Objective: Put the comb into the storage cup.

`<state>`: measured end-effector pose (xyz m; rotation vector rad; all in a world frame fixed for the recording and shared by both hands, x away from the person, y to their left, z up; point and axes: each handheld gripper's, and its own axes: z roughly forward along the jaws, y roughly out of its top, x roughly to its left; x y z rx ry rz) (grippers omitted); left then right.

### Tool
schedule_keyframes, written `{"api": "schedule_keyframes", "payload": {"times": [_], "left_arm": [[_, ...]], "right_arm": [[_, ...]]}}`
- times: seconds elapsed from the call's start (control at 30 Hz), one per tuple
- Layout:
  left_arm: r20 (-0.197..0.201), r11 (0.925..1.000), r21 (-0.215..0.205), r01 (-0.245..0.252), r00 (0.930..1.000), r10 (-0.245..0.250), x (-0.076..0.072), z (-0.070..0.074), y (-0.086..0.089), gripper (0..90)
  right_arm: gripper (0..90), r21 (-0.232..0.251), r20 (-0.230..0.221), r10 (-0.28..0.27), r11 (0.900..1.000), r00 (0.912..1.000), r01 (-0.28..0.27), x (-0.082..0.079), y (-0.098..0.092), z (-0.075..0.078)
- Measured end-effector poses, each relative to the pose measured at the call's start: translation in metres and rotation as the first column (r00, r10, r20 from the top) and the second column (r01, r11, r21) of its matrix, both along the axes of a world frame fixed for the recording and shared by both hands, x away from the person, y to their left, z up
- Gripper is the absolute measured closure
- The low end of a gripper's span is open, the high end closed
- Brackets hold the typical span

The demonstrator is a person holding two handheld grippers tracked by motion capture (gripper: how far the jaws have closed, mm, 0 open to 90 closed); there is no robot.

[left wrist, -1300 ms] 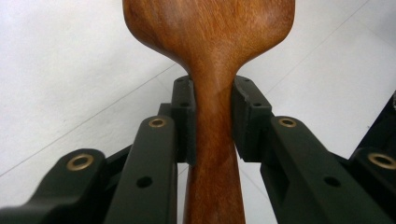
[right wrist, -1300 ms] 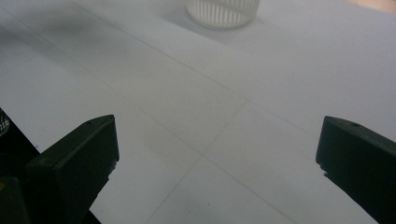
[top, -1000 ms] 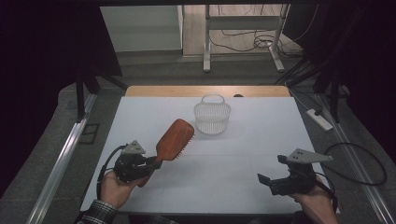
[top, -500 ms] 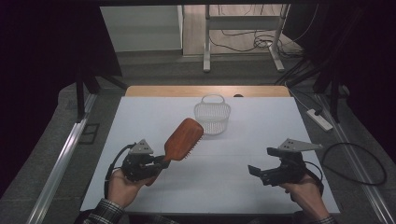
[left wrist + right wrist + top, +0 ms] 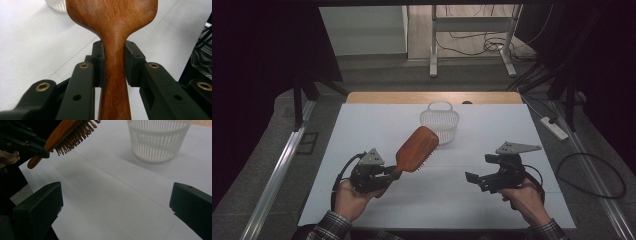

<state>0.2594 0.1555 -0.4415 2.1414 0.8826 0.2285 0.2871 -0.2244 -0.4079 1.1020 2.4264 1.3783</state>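
My high view is dim overall: the white table (image 5: 472, 200) is the one evenly lit area, and the surroundings at left and right fall to near black. No hard glare on the tabletop.

Left gripper view is brighter; the wooden hairbrush (image 5: 112, 30) shows sharp grain at its neck, while the nearest black linkage at the bottom edge is soft.

In the right gripper view I see a soft shadow beside the white basket (image 5: 160, 142), and a faint one under the brush. The near jaws are blurred and dark.
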Motion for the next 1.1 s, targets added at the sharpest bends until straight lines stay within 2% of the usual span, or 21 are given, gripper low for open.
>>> {"api": "schedule_keyframes", "payload": {"times": [0.17,0.43,0.67,0.97,1.1], "left_arm": [[0.014,0.9998,0.002,0.020,0.9997,-0.020,0.000,0.001,-0.006,72.5],[0.030,0.9996,-0.015,0.024,0.9993,-0.024,0.000,0.004,-0.012,72.5],[0.037,0.9992,-0.003,0.040,0.9986,-0.039,0.001,0.003,-0.020,72.5],[0.050,0.9984,-0.022,0.052,0.9974,-0.051,0.001,0.005,-0.026,72.5],[0.048,0.9979,-0.032,0.057,0.9973,-0.055,0.002,0.006,-0.028,72.4]], "right_arm": [[0.0,0.032,-0.014,0.010,0.999,0.9999,-0.009,0.005,0.010,0.000],[0.0,0.025,-0.013,0.020,1.000,0.9997,-0.020,0.012,0.023,0.005],[0.0,0.020,-0.049,0.022,1.000,0.9986,-0.021,0.018,0.038,0.008],[0.0,0.071,-0.108,0.038,0.997,0.9935,-0.031,0.029,0.052,0.009],[0.0,0.066,-0.112,0.039,0.997,0.9930,-0.031,0.032,0.058,0.011]]}}
